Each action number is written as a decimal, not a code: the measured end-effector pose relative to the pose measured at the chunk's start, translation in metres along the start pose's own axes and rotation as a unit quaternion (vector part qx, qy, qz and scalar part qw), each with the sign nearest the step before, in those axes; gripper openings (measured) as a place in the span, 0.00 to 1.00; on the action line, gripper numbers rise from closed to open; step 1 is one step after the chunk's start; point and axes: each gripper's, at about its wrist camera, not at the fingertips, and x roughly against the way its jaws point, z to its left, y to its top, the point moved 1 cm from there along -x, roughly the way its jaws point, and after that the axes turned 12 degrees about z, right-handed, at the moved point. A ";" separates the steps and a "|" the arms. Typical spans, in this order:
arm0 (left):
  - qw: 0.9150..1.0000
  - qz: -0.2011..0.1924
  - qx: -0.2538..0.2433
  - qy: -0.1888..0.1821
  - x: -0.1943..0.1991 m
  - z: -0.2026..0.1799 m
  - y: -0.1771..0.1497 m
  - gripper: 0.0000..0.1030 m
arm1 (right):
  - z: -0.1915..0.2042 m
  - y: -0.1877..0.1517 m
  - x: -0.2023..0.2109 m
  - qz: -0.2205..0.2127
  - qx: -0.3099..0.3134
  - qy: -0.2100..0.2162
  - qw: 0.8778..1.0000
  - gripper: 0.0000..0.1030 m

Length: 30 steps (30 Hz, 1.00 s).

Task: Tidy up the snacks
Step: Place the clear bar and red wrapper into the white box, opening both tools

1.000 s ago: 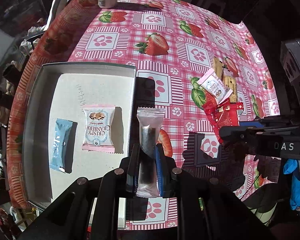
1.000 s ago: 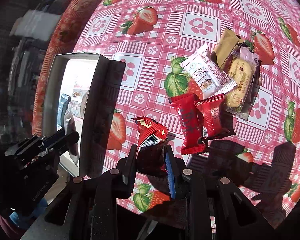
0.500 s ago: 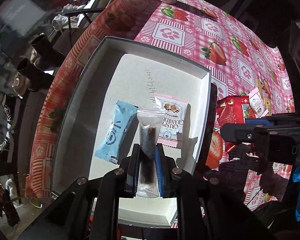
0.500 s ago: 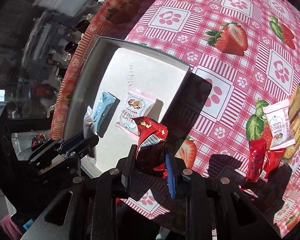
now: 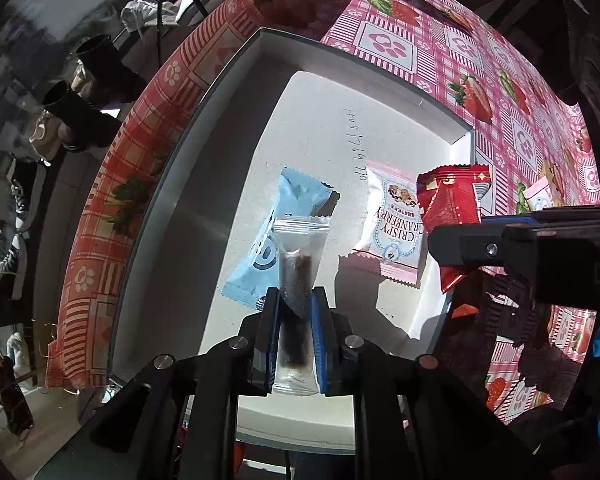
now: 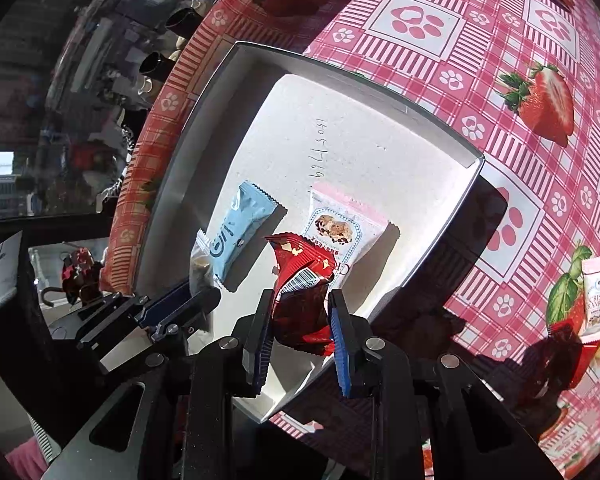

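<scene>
Your left tool is clamped on the clear packet, your right tool on the red packet, both over the tray at 6 o'clock; light, crinkly, slippery wrappers, so pinch mid-body

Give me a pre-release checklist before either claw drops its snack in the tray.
1. Left claw shut on the clear packet: ok.
2. Right claw shut on the red packet: ok.
3. Both packets over the white tray, not the tablecloth: ok.
4. Bare tray floor for both packets: ok at the far end; the blue packet and cranberry packet lie under the claws.
5. Gap between the two claws: cannot tell, they look close.
6. Height of the packets above the tray floor: cannot tell.
</scene>
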 end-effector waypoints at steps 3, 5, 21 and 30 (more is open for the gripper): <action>1.000 0.006 0.002 -0.001 -0.004 0.003 0.001 0.17 | 0.003 0.005 -0.006 0.008 0.000 -0.002 1.000 0.27; 1.000 0.006 0.004 0.003 -0.005 0.003 0.001 0.24 | 0.004 0.007 -0.009 0.012 0.000 -0.004 1.000 0.27; 0.999 -0.003 0.007 0.045 -0.010 0.003 0.011 0.87 | -0.011 0.009 0.006 -0.038 -0.014 -0.078 0.996 1.00; 0.999 -0.008 -0.004 0.047 -0.010 -0.002 0.022 0.87 | -0.042 0.004 0.019 -0.058 -0.053 -0.071 0.994 1.00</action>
